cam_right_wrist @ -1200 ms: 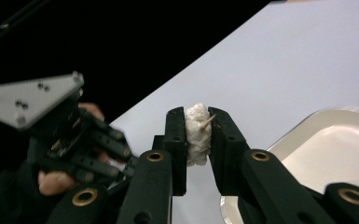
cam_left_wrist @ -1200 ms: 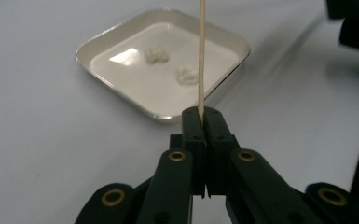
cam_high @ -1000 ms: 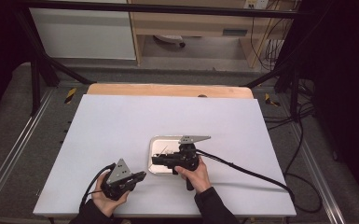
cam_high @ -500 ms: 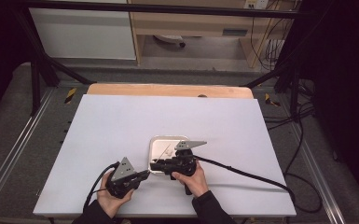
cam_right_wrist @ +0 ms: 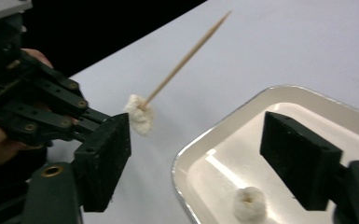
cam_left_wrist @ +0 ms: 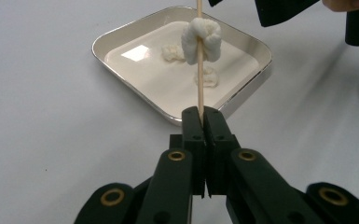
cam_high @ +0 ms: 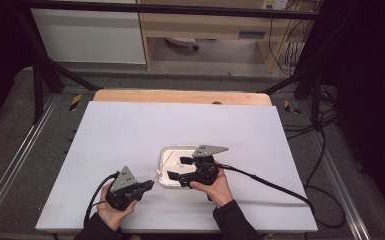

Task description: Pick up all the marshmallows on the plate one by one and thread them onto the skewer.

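Left gripper view: my left hand-held gripper (cam_left_wrist: 199, 122) clamps the skewer (cam_left_wrist: 199, 70), one marshmallow (cam_left_wrist: 202, 38) threaded; right hand-held gripper (cam_right_wrist: 193, 156), just opened, empty; two left in the tray (cam_left_wrist: 121, 39).

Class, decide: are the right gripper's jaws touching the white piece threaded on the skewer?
Apart. The right gripper view shows the right gripper open, with the white piece beyond its jaws.

Black grippers, dark sleeves

Each gripper is matte black: the left gripper (cam_high: 150, 186) and right gripper (cam_high: 176, 168) both carry a grey 3-cornered plate on top and trail a thick black cable. Brass-ringed pivots stud the linkage arms; the 2 jaws end in blocky black pads. The person wears dark sleeves
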Demonstrator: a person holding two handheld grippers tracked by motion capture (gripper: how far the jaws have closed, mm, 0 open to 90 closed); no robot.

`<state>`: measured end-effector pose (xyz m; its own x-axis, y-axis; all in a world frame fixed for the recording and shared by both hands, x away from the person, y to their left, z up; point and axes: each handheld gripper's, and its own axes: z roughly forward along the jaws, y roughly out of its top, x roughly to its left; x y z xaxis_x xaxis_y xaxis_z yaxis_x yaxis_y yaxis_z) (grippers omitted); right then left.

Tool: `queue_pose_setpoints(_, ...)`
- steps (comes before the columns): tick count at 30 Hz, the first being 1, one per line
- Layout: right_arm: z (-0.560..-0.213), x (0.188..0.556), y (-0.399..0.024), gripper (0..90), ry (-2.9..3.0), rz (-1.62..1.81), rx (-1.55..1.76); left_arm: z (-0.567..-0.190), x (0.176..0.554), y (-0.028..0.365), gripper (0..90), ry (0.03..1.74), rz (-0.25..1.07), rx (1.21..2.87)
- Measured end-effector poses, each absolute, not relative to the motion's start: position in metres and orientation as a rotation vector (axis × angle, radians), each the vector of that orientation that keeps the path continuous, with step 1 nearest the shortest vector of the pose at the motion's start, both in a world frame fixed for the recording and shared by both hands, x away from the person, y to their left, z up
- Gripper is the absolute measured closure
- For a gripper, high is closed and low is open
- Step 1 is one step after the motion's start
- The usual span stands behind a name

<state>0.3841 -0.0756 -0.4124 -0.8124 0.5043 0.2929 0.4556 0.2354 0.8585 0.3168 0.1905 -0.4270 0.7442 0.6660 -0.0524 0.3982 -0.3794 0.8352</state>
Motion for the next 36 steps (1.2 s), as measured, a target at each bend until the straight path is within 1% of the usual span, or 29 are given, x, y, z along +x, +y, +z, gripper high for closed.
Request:
queue_pose_setpoints(3, -0.411, 0.386, -0.078, 16.6, 2.431, 1.599, 0.946, -0.427, 0.317, 0.193, 88.6, 0.809, 0.367, 2.019)
queue_pose_setpoints(5, -0.411, 0.388, -0.079, 15.5, 2.434, 1.542, 0.94, -0.427, 0.317, 0.196, 88.6, 0.812, 0.364, 2.019)
queue_pose_setpoints(8, -0.415, 0.39, -0.079, 17.1, 2.457, 1.47, 0.93, -0.427, 0.317, 0.198, 88.5, 0.817, 0.361, 2.018)
queue_pose_setpoints(17, -0.436, 0.393, -0.074, 34.2, 2.535, 1.288, 0.888, -0.427, 0.317, 0.201, 88.6, 0.824, 0.354, 2.013)
queue_pose_setpoints(25, -0.447, 0.395, -0.071, 50.3, 2.557, 1.233, 0.872, -0.429, 0.318, 0.2, 88.5, 0.824, 0.351, 2.022)
queue_pose_setpoints(29, -0.45, 0.395, -0.07, 55.7, 2.568, 1.212, 0.854, -0.429, 0.318, 0.2, 88.5, 0.826, 0.351, 2.024)
queue_pose_setpoints(36, -0.454, 0.394, -0.069, 62.3, 2.571, 1.209, 0.829, -0.43, 0.318, 0.2, 88.5, 0.827, 0.349, 2.025)
